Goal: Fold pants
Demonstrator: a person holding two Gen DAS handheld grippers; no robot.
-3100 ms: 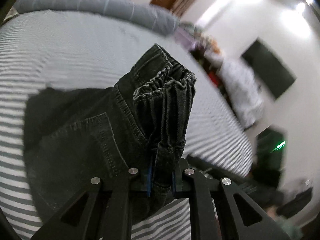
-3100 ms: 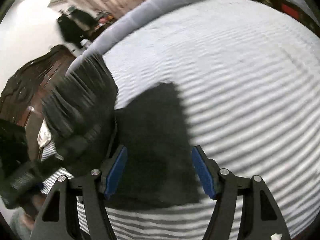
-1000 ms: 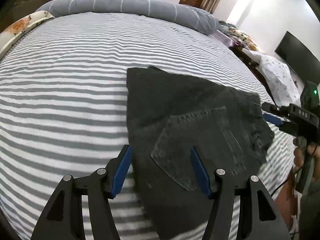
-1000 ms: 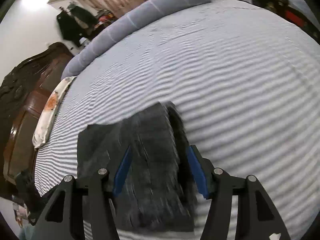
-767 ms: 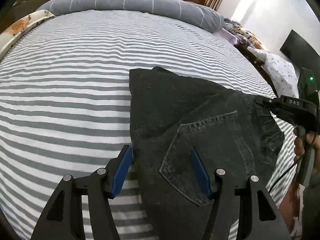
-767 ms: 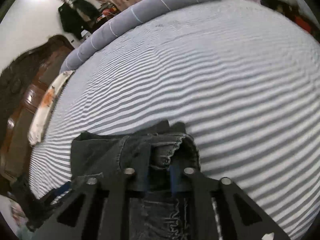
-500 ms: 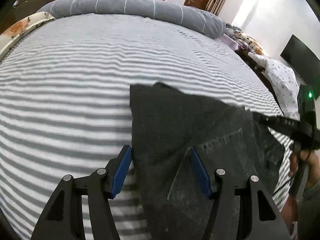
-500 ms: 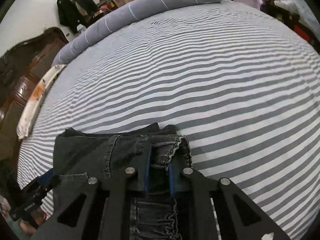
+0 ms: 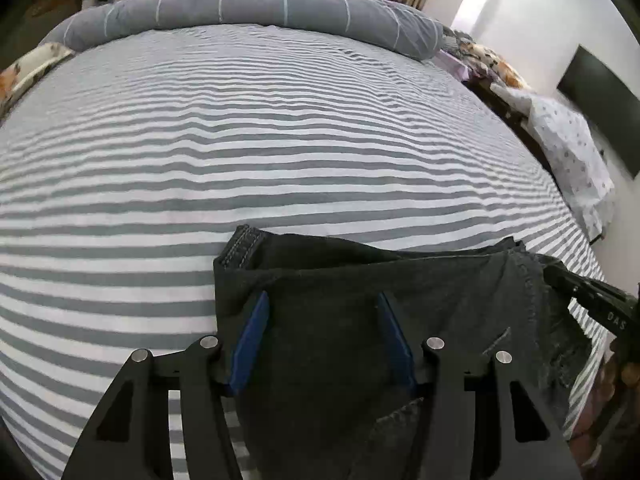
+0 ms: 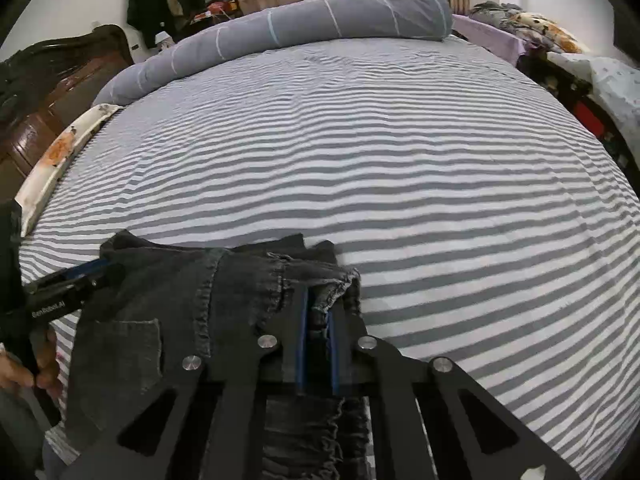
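Dark grey denim pants lie folded on the striped bed sheet. A back pocket faces up. In the left wrist view my left gripper hovers low over the pants' left corner, near the stitched hem. Its jaws are closing, with fabric between the blue pads, which do not press on it. My right gripper is shut on the gathered elastic waistband at the pants' right end. Each view shows the other gripper's body at its edge.
A grey bolster runs along the bed's far side. A dark wooden headboard and a flowered pillow are at the left. A white dotted cover lies past the right edge. A person's hand holds the left tool.
My right gripper has shut on the waistband. The left gripper let go of the lifted waistband earlier and has slid over the flat pants to their far left corner.
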